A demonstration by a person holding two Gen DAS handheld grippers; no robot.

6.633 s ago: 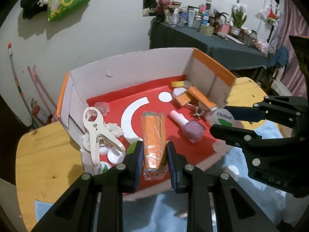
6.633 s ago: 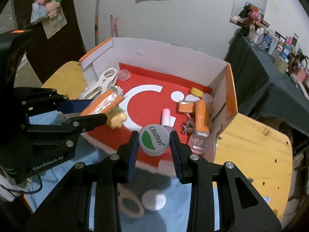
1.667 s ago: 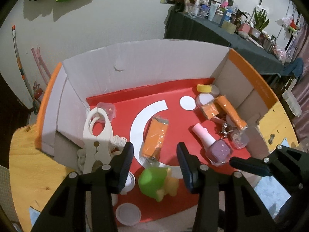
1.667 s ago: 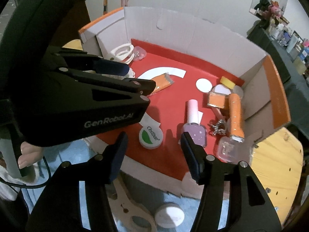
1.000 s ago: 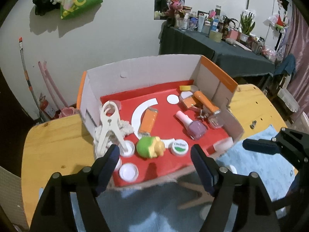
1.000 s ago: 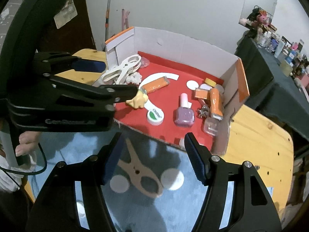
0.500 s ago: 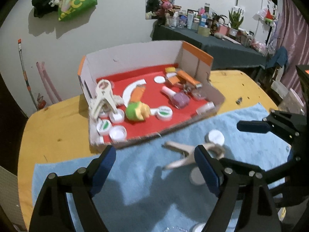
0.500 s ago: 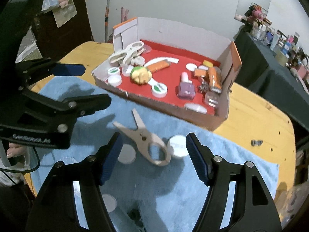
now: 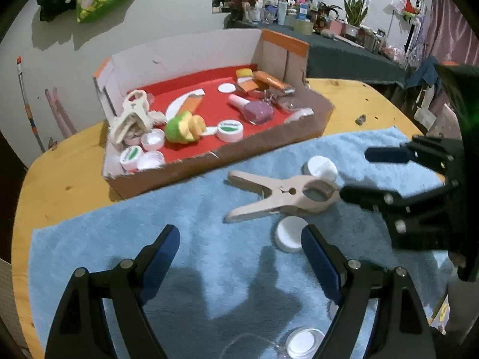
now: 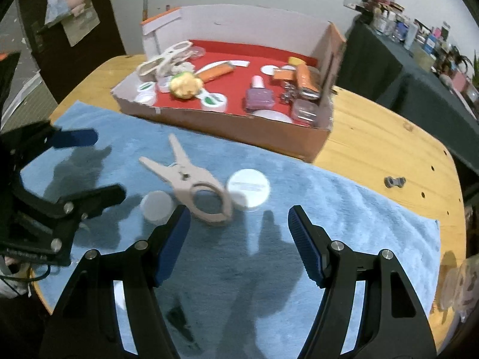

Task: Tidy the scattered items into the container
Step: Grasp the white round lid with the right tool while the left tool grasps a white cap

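Observation:
A cardboard box with a red floor holds a clip, caps, an orange packet, a green-yellow toy and a nail polish bottle; it also shows in the right wrist view. On the blue towel lie a beige clothes clip and two white caps. My left gripper is open and empty, above the towel near the clip. My right gripper is open and empty, just short of the clip.
The round wooden table carries the towel and box. A small metal piece lies on the wood at the right. More small lids sit at the towel's near edge. A dark cluttered table stands behind.
Both grippers have let go of the orange packet and the green-label cap inside the box, opened, and pulled back over the towel toward the clip and caps.

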